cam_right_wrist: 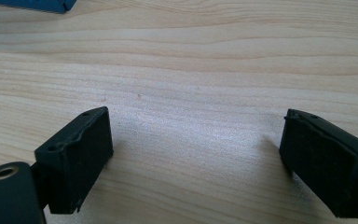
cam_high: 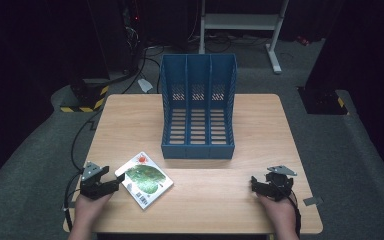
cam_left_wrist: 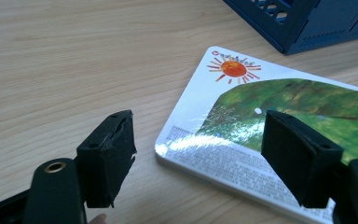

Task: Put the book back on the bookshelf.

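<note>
A thin picture book (cam_high: 144,179) with a green leaf and an orange sun on its cover lies flat on the wooden table (cam_high: 130,125), near its front left. In the left gripper view the book (cam_left_wrist: 279,126) lies just ahead, its near corner between the jaws. My left gripper (cam_high: 116,181) is open beside the book's left edge, and its gripper (cam_left_wrist: 199,158) holds nothing. My right gripper (cam_high: 256,184) rests open at the front right; in its own view the gripper (cam_right_wrist: 196,161) has bare table between the jaws. A blue three-slot file rack (cam_high: 198,107) stands at the table's middle back.
The rack's corner (cam_left_wrist: 303,23) shows beyond the book in the left gripper view. A white desk frame (cam_high: 240,25) and cables lie on the dark floor behind the table. A yellow-black striped base (cam_high: 82,100) sits by the table's back left corner.
</note>
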`<state>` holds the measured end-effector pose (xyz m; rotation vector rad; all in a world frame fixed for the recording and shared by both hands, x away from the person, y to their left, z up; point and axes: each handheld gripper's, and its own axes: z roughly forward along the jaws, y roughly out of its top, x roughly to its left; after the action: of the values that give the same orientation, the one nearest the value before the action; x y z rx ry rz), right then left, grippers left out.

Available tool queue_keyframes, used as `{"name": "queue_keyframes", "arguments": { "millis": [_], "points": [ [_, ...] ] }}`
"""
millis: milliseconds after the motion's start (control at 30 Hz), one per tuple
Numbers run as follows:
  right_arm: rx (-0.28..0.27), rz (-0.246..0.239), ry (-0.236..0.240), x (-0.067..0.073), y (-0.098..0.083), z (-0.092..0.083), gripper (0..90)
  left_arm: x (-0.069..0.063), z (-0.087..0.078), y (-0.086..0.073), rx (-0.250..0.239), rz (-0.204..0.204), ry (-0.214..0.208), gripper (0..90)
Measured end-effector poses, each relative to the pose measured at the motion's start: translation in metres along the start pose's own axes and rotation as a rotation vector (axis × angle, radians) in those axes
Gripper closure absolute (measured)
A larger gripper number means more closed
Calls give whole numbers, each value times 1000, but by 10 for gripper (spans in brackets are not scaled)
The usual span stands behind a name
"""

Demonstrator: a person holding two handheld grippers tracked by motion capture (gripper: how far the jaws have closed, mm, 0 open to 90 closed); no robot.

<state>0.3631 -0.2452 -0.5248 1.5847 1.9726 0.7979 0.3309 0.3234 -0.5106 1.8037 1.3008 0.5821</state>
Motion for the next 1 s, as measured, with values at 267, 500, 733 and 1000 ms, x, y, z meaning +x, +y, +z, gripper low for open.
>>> {"name": "queue_keyframes", "arguments": {
  "millis": [267,500,733,1000],
  "points": [
    [0,-1,0,0,0,-1,94,-2,19,0,48,-30,-29,260],
    [-1,-6,-1,0,0,-1,96,-4,21,0,58,-10,-37,279],
    [-1,-6,-1,0,0,-1,96,-3,23,-1,65,-3,-5,265],
    [-1,-6,0,0,-1,-1,97,-6,24,-2,81,16,-1,256]
  ]
}}
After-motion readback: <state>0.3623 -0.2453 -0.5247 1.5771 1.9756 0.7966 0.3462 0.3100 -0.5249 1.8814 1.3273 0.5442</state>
